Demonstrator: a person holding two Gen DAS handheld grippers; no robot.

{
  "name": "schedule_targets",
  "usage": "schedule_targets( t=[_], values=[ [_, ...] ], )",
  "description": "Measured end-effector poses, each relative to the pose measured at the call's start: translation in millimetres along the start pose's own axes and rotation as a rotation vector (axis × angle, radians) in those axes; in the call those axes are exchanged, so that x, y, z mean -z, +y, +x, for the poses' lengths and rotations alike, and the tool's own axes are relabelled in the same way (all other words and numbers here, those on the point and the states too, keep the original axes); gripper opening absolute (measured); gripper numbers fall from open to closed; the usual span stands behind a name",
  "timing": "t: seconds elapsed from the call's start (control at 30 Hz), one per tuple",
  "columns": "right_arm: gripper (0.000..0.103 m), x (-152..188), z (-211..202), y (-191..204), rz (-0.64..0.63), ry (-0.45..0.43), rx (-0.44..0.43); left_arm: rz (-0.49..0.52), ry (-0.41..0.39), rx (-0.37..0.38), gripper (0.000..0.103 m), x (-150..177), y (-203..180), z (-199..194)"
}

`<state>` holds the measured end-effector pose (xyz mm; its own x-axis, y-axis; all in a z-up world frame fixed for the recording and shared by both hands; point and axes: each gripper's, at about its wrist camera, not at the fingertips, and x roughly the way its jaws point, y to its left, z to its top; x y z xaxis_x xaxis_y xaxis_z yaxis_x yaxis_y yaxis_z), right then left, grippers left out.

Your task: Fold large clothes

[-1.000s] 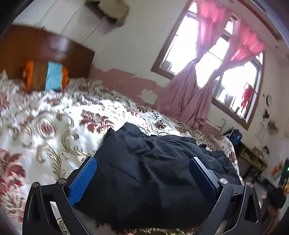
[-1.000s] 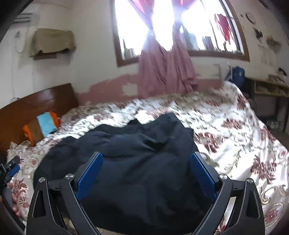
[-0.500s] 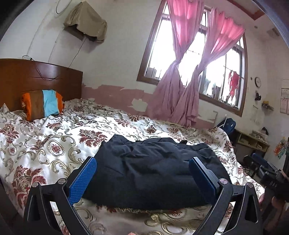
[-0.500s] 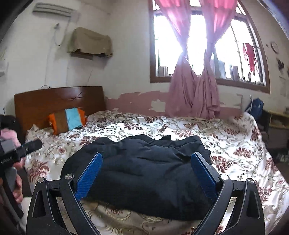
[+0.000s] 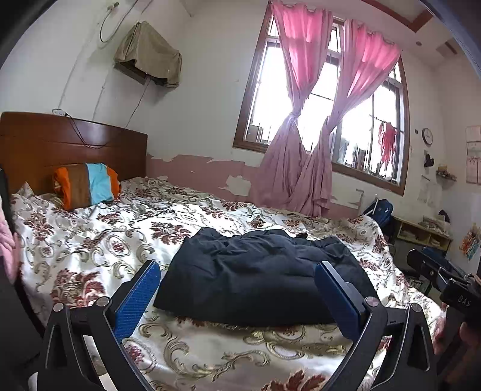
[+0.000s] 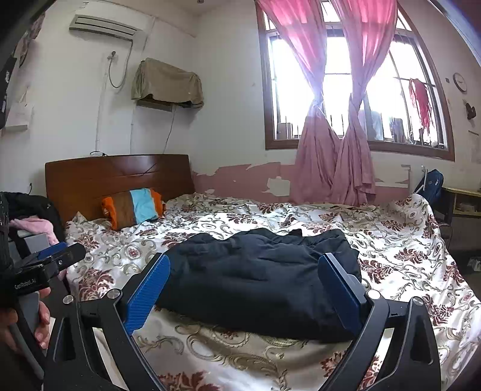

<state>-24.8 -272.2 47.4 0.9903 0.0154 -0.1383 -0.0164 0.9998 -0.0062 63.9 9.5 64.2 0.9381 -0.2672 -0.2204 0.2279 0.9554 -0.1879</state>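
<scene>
Dark garment (image 5: pixel 258 276) lies on the bed (image 5: pixel 90 240), beyond the left gripper (image 5: pixel 237 296) and right gripper (image 6: pixel 245 288), both spread wide, empty.

Bedroom. Bed (image 6: pixel 405 240) with floral cream-and-maroon cover; wooden headboard (image 6: pixel 117 177) against white wall. Striped orange, brown and blue pillow (image 6: pixel 132 207) just below headboard. Right of headboard: peeling pink paint band (image 6: pixel 249 177) along the wall base. Above that band, arched wood-framed window (image 6: pixel 357 90), strong daylight, two knotted pink curtains (image 6: pixel 336 156). Above headboard: cloth-covered wall unit (image 6: pixel 166 82), air conditioner (image 6: pixel 102 27) higher left.
</scene>
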Motion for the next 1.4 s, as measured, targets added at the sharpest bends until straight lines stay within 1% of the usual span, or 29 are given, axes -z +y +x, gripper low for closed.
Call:
schedule_targets(
  t=[0.13, 0.27, 0.37, 0.47, 0.63, 0.73, 0.83, 1.4],
  values=[
    [0.097, 8.0, -10.8, 9.6, -0.016, 0.002, -0.003, 0.020, 0.007, -0.034, 0.103, 5.4, 0.7, -13.4],
    [0.097, 16.8, -16.6, 13.2, -0.006, 0.018, -0.013, 0.015, 0.049, -0.072, 0.103, 15.0, 7.6, -19.7],
    [0.097, 24.7, -18.2, 13.6, -0.006, 0.026, 0.018, 0.005, 0.083, -0.074, 0.103, 22.8, 9.6, -19.2],
    [0.097, 32.4, -17.0, 8.6, 0.022, 0.048, 0.019, 0.021, 0.102, -0.073, 0.103, 30.2, 5.7, -18.8],
    [0.097, 46.2, -8.3, -1.0, 0.064, 0.117, 0.022, 0.067, 0.128, -0.063, 0.103, 39.7, -6.4, -14.7],
    [0.097, 53.2, -3.4, -6.7, 0.075, 0.153, 0.024, 0.066, 0.145, -0.051, 0.103, 42.6, -9.6, -11.7],
    [0.097, 57.8, 0.4, -10.9, 0.074, 0.180, 0.032, 0.069, 0.155, -0.060, 0.103, 43.9, -10.2, -9.6],
    [0.097, 56.5, 0.6, -12.0, 0.057, 0.177, 0.030, 0.068, 0.162, -0.074, 0.103, 45.7, -8.4, -10.0]
  ],
)
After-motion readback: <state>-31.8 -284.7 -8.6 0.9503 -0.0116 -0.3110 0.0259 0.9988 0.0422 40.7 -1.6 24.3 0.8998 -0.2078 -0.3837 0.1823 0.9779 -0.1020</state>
